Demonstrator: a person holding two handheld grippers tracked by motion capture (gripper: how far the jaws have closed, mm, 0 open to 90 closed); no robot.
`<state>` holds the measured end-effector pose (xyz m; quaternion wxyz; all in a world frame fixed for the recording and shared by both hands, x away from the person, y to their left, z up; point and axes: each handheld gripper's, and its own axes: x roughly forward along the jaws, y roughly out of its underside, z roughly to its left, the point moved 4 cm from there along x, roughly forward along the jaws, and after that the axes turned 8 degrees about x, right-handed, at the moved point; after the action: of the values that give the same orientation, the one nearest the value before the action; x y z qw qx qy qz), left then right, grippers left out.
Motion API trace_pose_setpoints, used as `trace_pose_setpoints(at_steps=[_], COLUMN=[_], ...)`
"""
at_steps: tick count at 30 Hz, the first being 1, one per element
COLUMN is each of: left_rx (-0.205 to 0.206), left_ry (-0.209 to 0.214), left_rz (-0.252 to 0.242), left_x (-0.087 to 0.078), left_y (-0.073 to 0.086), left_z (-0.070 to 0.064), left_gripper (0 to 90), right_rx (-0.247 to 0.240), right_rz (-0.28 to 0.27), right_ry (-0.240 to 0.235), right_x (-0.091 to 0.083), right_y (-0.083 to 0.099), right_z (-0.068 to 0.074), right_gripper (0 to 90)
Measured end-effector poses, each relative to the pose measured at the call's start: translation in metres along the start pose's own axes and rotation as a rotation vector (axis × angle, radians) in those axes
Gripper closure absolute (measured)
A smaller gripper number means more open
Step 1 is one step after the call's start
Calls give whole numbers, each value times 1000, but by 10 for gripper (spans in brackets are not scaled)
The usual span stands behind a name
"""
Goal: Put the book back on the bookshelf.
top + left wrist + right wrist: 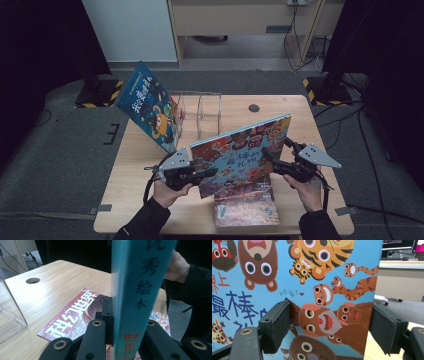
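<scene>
tool (125, 340) clamped on teal book spine (140, 290)

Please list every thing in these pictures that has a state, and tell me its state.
Light-blue animal picture book: lifted, tilted.
Red magazine: flat on wooden table.
Dark-blue picture book: leaning on clear plastic rack.
Left gripper: shut on book's spine.
Right gripper: open beside book.

The animal picture book (240, 152) (blue cover, cartoon tigers, monkeys and bears) stands upright and tilted, lifted above the desk (150, 165).

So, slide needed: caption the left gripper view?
Left tool clamps the blue picture book's spine above a red magazine.
</scene>
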<state>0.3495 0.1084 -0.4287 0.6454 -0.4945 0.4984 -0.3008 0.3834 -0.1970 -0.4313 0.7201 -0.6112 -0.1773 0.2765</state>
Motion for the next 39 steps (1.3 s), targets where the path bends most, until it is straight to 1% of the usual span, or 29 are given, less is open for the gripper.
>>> trace_pose_setpoints(at_steps=[7, 12, 15, 17, 18, 22, 27, 33, 36, 39], left_rx=[-16, -23, -30, -36, -36, -27, -17, -12, -7, -4], left_ry=[-5, -5, -4, -6, -7, -10, -11, -11, -14, -17], left_rz=[-2, 5, 5, 3, 3, 11, 16, 17, 19, 18], left_x=[0, 0, 0, 0, 0, 0, 0, 0, 0, 0], left_y=[0, 0, 0, 0, 0, -1, -1, -2, -2, -2], left_z=[0, 2, 3, 3, 3, 1, 0, -1, -1, -1], left_gripper=[801, 801, 801, 801, 800, 800, 800, 799, 796, 794], right_rx=[-3, 21, 26, 31, 26, 43, 49, 65, 64, 60], right_rz=[35, 56, 65, 78, 85, 93, 101, 108, 114, 109], right_ry=[10, 5, 0, 6, 11, 7, -4, -28, -43, -41], right_x=[3, 5, 7, 7, 7, 7, 7, 8, 9, 10], right_y=[6, 11, 14, 16, 17, 18, 18, 20, 21, 22], right_z=[-2, -5, -7, -8, -9, -10, -11, -11, -9, -9], right_gripper=[221, 217, 210, 209, 208, 195, 186, 185, 190, 193])
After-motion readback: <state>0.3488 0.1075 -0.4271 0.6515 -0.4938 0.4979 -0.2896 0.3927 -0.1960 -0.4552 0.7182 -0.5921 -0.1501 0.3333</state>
